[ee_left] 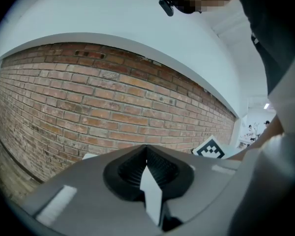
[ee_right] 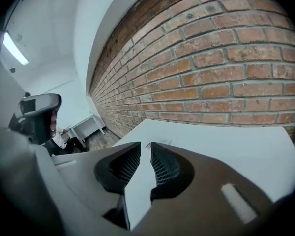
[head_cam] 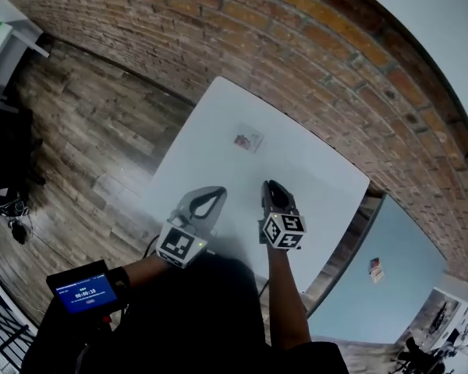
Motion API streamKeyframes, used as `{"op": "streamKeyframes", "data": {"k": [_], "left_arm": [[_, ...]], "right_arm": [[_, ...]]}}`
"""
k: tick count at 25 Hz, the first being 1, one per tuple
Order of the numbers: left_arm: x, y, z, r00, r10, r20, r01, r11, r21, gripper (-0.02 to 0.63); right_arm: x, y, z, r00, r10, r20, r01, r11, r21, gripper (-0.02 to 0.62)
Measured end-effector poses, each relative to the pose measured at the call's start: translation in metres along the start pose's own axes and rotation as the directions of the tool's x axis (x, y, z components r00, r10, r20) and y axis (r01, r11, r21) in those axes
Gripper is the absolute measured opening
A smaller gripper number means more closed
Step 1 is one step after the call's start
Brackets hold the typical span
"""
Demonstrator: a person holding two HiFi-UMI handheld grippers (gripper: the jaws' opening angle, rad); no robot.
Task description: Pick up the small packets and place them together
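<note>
Small packets (head_cam: 248, 139) lie touching or overlapping near the middle of the white bench (head_cam: 320, 170), seemingly already gathered. Both tools hang over the bench's near edge, well apart from them. The left hand-held gripper (head_cam: 217, 193) is pressed together and empty. The right hand-held gripper (head_cam: 271, 187) is slightly spread and pinches nothing, probably because no packet remains to fetch.

I am in what looks like an office or studio loft. A long wall of bare red brick (head_cam: 312, 45) runs behind my plain white square table (head_cam: 312, 170). The floor of grey-brown wood planks (head_cam: 86, 146) spreads beside it. Farther off, a white desk (ee_right: 87, 126) stands near the wall's far end, under a bright strip ceiling light (ee_right: 14, 48).
</note>
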State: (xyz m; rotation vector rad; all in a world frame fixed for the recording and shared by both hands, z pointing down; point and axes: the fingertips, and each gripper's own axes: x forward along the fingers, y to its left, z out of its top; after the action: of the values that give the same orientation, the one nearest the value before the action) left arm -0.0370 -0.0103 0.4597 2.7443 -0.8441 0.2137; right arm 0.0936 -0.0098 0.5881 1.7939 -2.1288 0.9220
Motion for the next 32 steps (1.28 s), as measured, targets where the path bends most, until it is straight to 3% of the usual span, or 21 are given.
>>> {"op": "streamKeyframes", "data": {"k": [5,10,16,25,32], "left_arm": [[0.002,0.026,0.008,0.998,-0.054,0.017,0.055,0.998,-0.018,0.001],[0.003,0.048,0.0,0.997,-0.072,-0.006,0.072,0.997,-0.032,0.0],[0.0,0.085,-0.006,0.999,-0.042,-0.017,0.041,0.998,-0.051,0.0],[-0.015,0.103,-0.017,0.999,0.017,-0.036,-0.019,0.998,-0.066,0.0],[-0.012,0.112,-0.023,0.998,0.047,-0.05,-0.051,0.996,-0.072,0.001]], "right_arm": [[0.04,-0.018,0.002,0.996,-0.081,-0.04,0.084,0.993,0.086,0.116],[0.068,-0.036,0.0,0.983,-0.169,-0.068,0.178,0.969,0.168,0.12],[0.118,-0.045,-0.019,0.97,-0.191,-0.151,0.218,0.958,0.187,0.109],[0.148,-0.069,-0.049,0.948,-0.196,-0.252,0.241,0.956,0.166,0.109],[0.168,-0.073,-0.056,0.943,-0.163,-0.29,0.236,0.942,0.238,0.121]]}}
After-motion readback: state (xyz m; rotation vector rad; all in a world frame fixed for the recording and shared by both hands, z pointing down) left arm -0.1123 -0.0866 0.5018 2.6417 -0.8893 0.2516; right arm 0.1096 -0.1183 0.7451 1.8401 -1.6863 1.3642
